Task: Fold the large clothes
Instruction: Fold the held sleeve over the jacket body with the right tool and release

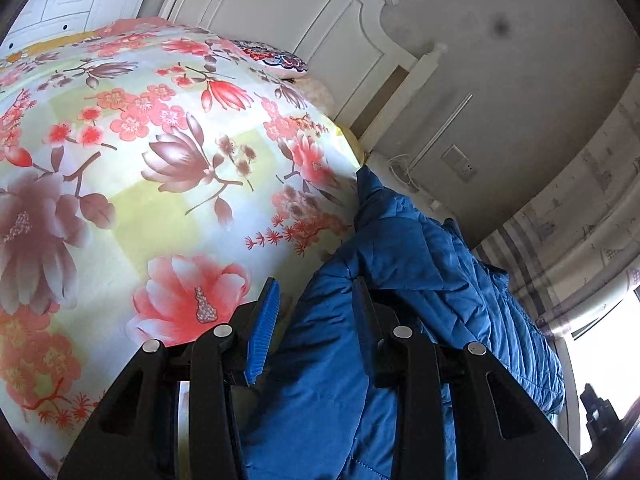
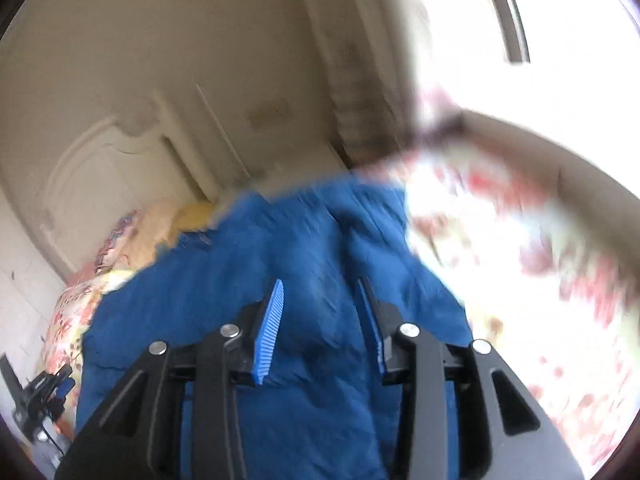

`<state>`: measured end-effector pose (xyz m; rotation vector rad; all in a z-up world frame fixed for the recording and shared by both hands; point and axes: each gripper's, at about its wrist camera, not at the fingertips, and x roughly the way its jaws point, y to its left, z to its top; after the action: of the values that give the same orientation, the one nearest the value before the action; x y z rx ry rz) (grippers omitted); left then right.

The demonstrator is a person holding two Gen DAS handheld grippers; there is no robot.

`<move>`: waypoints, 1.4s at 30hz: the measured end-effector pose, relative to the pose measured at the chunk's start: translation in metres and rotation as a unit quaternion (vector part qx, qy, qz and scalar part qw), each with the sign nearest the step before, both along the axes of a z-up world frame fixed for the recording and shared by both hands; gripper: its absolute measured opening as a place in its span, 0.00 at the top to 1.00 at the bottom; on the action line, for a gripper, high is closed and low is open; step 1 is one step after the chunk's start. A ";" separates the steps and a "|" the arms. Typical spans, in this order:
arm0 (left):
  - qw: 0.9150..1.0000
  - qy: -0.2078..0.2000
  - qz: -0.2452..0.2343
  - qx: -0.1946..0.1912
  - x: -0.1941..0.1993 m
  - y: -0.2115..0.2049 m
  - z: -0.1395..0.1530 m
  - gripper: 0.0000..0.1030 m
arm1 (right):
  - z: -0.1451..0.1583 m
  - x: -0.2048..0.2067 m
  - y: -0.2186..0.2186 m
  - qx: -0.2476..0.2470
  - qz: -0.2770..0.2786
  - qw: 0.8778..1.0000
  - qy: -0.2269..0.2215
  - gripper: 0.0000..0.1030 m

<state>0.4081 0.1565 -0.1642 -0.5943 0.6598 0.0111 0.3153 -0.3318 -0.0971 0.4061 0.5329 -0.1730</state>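
Your left gripper (image 1: 314, 312) pinches a fold of the blue padded jacket (image 1: 420, 264) lying on the floral bedspread (image 1: 120, 140), anchoring it, while your right gripper (image 2: 320, 312) hangs over it, fingers apart, empty.

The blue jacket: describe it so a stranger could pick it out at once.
Start at the bed with the floral bedspread in front of the white headboard. The blue jacket lies crumpled along its edge. It is the only plain, quilted, solid blue thing there; everything around it is flowered or white.
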 end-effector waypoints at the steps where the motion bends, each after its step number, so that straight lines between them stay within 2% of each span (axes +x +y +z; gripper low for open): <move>1: 1.000 0.000 -0.001 0.000 0.000 0.000 0.000 0.71 | 0.008 0.004 0.010 -0.021 0.022 1.000 -0.002 0.58; 3: 1.000 -0.006 -0.001 0.002 -0.001 -0.001 0.002 0.71 | 0.015 0.019 0.028 -0.058 0.069 0.996 0.003 0.56; 6: 1.000 -0.014 -0.005 0.022 -0.002 -0.008 0.014 0.71 | 0.006 0.045 0.036 -0.090 0.079 0.992 0.042 0.56; 7: 0.999 -0.018 -0.012 0.030 -0.001 -0.013 0.021 0.71 | -0.006 0.058 0.034 -0.089 0.081 0.990 0.075 0.56; 9: 0.998 -0.029 -0.041 0.048 0.005 -0.030 0.042 0.71 | -0.024 0.071 0.032 -0.092 0.086 0.986 0.112 0.56; 11: 0.993 -0.026 -0.077 0.082 0.019 -0.055 0.061 0.70 | -0.042 0.070 0.038 -0.118 0.098 0.981 0.117 0.56; 13: 0.984 -0.012 -0.119 0.132 0.042 -0.092 0.075 0.49 | -0.046 0.070 0.041 -0.128 0.096 0.980 0.118 0.56; 14: 0.979 -0.017 -0.135 0.150 0.051 -0.109 0.079 0.22 | -0.047 0.071 0.043 -0.133 0.096 0.979 0.120 0.56; 15: 0.976 -0.023 -0.141 0.167 0.057 -0.122 0.081 0.06 | -0.047 0.073 0.044 -0.135 0.096 0.978 0.124 0.56; 17: 0.963 -0.026 -0.162 0.214 0.070 -0.151 0.079 0.06 | -0.048 0.070 0.045 -0.132 0.097 0.979 0.123 0.56; 18: 0.955 -0.006 -0.171 0.240 0.081 -0.167 0.070 0.06 | -0.048 0.070 0.045 -0.128 0.098 0.979 0.123 0.56; 19: 0.951 0.020 -0.177 0.251 0.093 -0.178 0.058 0.06 | -0.047 0.069 0.044 -0.125 0.098 0.980 0.122 0.56; 22: 0.946 0.084 -0.176 0.260 0.115 -0.186 0.015 0.05 | -0.049 0.072 0.040 -0.122 0.099 0.980 0.123 0.56; 23: 0.944 0.081 -0.180 0.265 0.116 -0.187 0.006 0.04 | -0.049 0.072 0.040 -0.122 0.098 0.980 0.123 0.56; 25: 0.945 0.057 -0.181 0.266 0.111 -0.185 0.001 0.04 | -0.049 0.073 0.040 -0.123 0.099 0.980 0.123 0.56; 28: 0.946 0.055 -0.181 0.263 0.110 -0.185 0.001 0.04 | -0.046 0.073 0.037 -0.113 0.103 0.981 0.124 0.55; 30: 0.947 0.055 -0.180 0.262 0.111 -0.183 0.001 0.04 | -0.034 0.072 0.037 -0.121 0.089 0.981 0.124 0.56; 34: 0.946 0.055 -0.178 0.264 0.112 -0.185 0.002 0.04 | 0.003 0.081 0.046 -0.136 0.076 0.986 0.064 0.54; 35: 0.947 0.055 -0.178 0.263 0.110 -0.186 0.001 0.04 | 0.007 0.093 0.052 -0.142 0.083 0.984 0.065 0.54; 38: 0.948 0.053 -0.179 0.257 0.109 -0.183 0.001 0.04 | -0.001 0.130 0.069 -0.160 0.094 0.977 0.100 0.53; 41: 0.949 0.052 -0.180 0.253 0.109 -0.182 0.001 0.04 | -0.033 0.158 0.071 -0.159 0.104 0.971 0.146 0.47; 42: 0.950 0.051 -0.180 0.252 0.109 -0.181 0.001 0.04 | -0.047 0.161 0.071 -0.161 0.115 0.970 0.144 0.47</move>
<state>0.5175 -0.0250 -0.1631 0.0244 0.8228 -0.1283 0.4762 -0.2611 -0.1439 -0.0018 0.8196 -0.0927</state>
